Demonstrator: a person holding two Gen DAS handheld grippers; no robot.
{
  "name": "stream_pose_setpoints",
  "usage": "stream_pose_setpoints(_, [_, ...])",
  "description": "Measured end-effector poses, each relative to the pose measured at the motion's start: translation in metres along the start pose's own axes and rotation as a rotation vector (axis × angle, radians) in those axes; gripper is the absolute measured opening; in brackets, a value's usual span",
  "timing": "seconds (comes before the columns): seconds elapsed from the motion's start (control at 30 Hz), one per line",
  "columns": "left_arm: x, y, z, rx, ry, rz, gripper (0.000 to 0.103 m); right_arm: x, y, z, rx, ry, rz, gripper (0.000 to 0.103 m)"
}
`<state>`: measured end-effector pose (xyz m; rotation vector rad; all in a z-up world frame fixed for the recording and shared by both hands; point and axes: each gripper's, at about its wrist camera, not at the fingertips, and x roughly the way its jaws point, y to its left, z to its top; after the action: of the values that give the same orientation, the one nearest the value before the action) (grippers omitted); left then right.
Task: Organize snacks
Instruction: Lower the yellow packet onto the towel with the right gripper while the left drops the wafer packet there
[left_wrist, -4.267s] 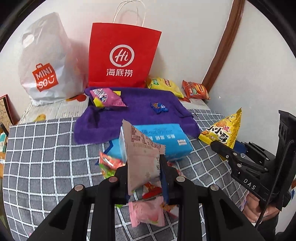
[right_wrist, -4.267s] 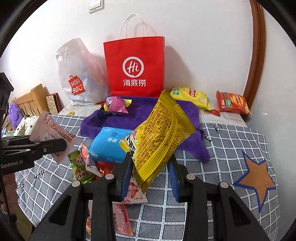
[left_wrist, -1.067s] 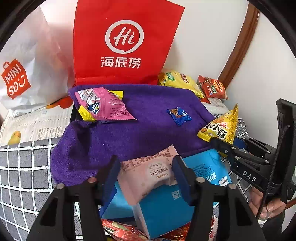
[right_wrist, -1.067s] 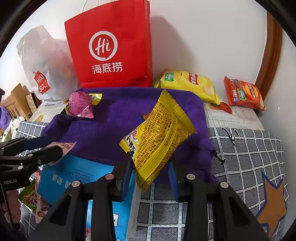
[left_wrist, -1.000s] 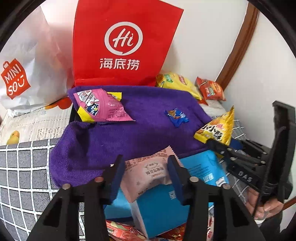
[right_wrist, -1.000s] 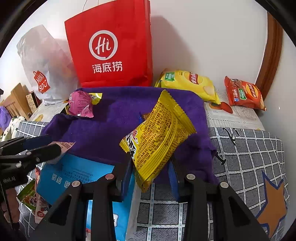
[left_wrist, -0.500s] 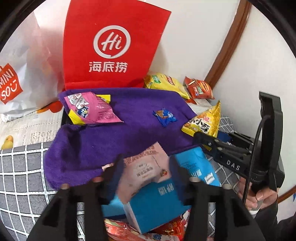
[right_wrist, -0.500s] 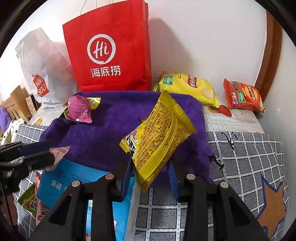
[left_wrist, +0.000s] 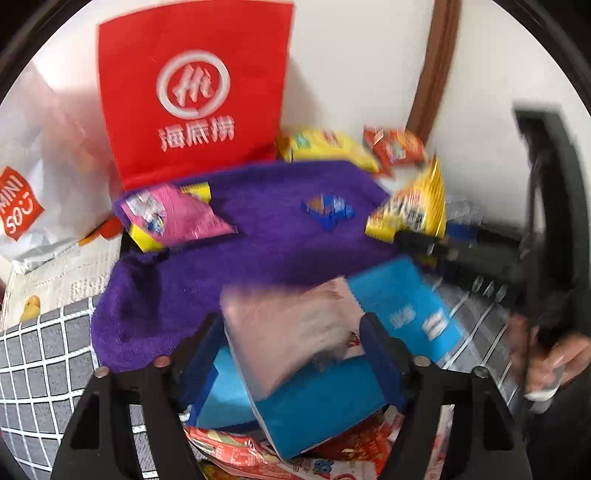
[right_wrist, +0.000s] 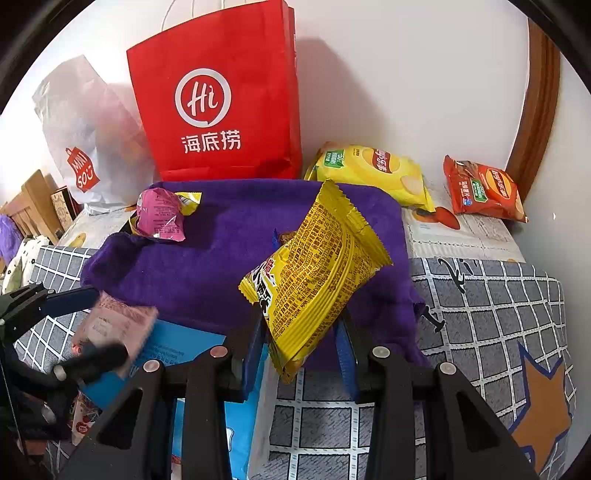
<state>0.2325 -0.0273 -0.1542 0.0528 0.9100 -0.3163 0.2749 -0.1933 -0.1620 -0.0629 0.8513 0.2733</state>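
Observation:
My left gripper hovers over a blue tissue pack at the near edge of the purple towel. Its jaws are opening. A pale pink snack packet lies blurred and loose between them, the pads no longer pressing it. In the right wrist view that packet sits between the left gripper's spread fingers at the left edge. My right gripper is shut on a yellow snack bag, held upright over the towel's front right part.
A red paper bag and a white plastic bag stand against the back wall. A pink-and-yellow snack and a small blue packet lie on the towel. Yellow chips and an orange packet lie back right. Several snacks lie under the tissue pack.
The left gripper's jaws have spread apart and let go of the pink packet, which now sags onto the tissue pack. The left gripper rolled and shifted a little. The right gripper stayed still.

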Motion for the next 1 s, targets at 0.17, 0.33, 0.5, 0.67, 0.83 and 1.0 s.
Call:
stream_pose_setpoints(0.17, [-0.005,-0.002,-0.007,0.002,-0.052,0.028,0.066,-0.003,-0.001,-0.002,-0.002,-0.003,-0.004,0.037])
stream_pose_setpoints(0.33, [-0.011,0.010,-0.005,-0.038,-0.070,0.004,0.038,-0.004,-0.002,-0.003,0.002,-0.003,-0.006,0.037])
stream_pose_setpoints(0.5, [-0.014,0.014,-0.005,-0.050,-0.076,-0.022,0.032,-0.003,-0.002,-0.004,-0.003,0.001,-0.005,0.037])
stream_pose_setpoints(0.67, [-0.020,0.019,-0.001,-0.060,-0.097,-0.009,0.032,-0.001,-0.002,0.000,-0.002,-0.002,-0.006,0.037])
stream_pose_setpoints(0.83, [-0.025,0.033,0.009,-0.090,-0.114,0.013,0.032,0.005,-0.003,0.007,-0.005,-0.002,-0.011,0.037])
stream_pose_setpoints(1.0, [-0.020,0.053,0.021,-0.139,-0.099,0.037,0.032,0.016,-0.006,0.013,-0.002,0.015,-0.013,0.037])
